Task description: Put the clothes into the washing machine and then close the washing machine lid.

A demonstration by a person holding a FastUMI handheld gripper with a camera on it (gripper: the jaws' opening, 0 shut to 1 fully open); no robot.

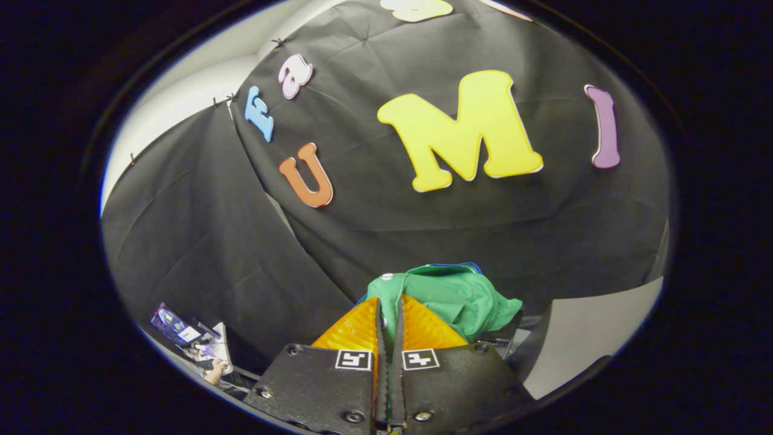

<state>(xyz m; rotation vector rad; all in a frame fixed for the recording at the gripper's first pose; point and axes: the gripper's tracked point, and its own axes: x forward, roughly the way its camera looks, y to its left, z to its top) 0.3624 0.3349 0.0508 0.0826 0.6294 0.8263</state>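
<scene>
Black cloth wall [423, 217] across the frame, white panel [586, 338] lower right, cluttered desk [193, 338] and a hand [214, 373] lower left.

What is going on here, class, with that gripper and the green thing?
A person is carrying a green garment with the hand-held gripper. Its two orange fingers are closed together with the cloth pinched between them, and the rest of the garment bunches just ahead of and beyond the fingertips. It is lifted up against the booth's black cloth wall. Off to one side, low down, a hand rests by some cluttered items.
</scene>
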